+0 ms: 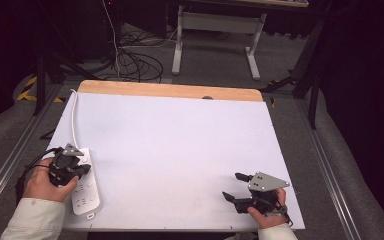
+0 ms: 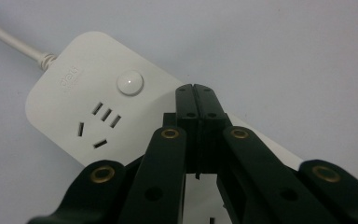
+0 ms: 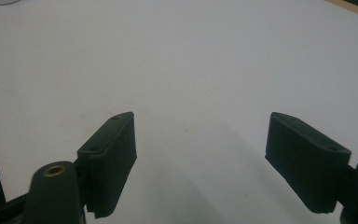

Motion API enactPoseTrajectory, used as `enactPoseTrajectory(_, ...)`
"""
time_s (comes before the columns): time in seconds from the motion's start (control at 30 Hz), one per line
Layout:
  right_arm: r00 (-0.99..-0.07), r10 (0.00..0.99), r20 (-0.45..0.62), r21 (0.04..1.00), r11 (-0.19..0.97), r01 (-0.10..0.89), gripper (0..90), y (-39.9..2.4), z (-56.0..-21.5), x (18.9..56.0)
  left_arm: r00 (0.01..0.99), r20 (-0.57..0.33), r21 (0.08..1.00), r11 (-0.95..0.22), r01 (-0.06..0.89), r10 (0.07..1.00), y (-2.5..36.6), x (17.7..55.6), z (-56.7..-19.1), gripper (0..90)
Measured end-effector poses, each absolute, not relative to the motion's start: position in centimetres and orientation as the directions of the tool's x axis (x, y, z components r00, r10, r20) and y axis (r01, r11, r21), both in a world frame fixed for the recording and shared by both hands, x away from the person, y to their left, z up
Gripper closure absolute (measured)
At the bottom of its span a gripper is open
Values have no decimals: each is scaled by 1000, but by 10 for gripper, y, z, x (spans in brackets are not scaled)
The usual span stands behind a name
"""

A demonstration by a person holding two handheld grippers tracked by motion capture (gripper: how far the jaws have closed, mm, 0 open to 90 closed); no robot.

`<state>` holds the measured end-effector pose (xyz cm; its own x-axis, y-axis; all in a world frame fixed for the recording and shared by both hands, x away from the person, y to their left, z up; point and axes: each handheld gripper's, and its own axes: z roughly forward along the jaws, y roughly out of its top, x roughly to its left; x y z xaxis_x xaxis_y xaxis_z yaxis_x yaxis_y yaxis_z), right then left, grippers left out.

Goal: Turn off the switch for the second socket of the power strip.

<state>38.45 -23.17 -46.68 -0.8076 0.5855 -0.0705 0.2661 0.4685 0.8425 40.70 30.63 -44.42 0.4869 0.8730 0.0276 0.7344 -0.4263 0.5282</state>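
A white power strip (image 1: 86, 192) lies near the table's front left corner, its white cord (image 1: 74, 120) running toward the back edge. In the left gripper view the strip (image 2: 84, 98) shows a round switch button (image 2: 130, 83) and a socket (image 2: 100, 123). My left gripper (image 1: 85, 170) hovers over the strip, jaws pressed together with nothing between them; its tips (image 2: 196, 95) sit just right of the button. My right gripper (image 1: 234, 186) rests at the front right, jaws wide apart, and its pads (image 3: 114, 144) frame bare table.
The white table top (image 1: 180, 150) has a wooden strip (image 1: 170, 90) along its back edge. Behind the table are tangled cables (image 1: 135, 62) on the floor and a white table frame (image 1: 217, 35). Metal rails (image 1: 330, 170) run along both sides.
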Motion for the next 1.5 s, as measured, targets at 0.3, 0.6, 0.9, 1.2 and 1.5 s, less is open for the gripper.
enactPoseTrajectory(0.3,-810,583,-70,839,474,268,249,-231,-467,385,498,20,530,-432,730,867,304,408,-445,900)
enactPoseTrajectory(0.6,-807,586,-72,841,471,267,248,-232,-467,385,485,65,551,-436,712,872,298,404,-441,900)
enactPoseTrajectory(0.9,-806,587,-73,840,472,267,248,-231,-467,385,485,62,598,-421,682,872,301,397,-425,900)
enactPoseTrajectory(1.2,-806,588,-73,840,472,268,248,-232,-467,385,498,55,622,-420,661,866,302,392,-414,900)
enactPoseTrajectory(1.5,-805,589,-74,841,471,267,248,-232,-467,385,513,40,627,-421,655,858,303,392,-411,759)
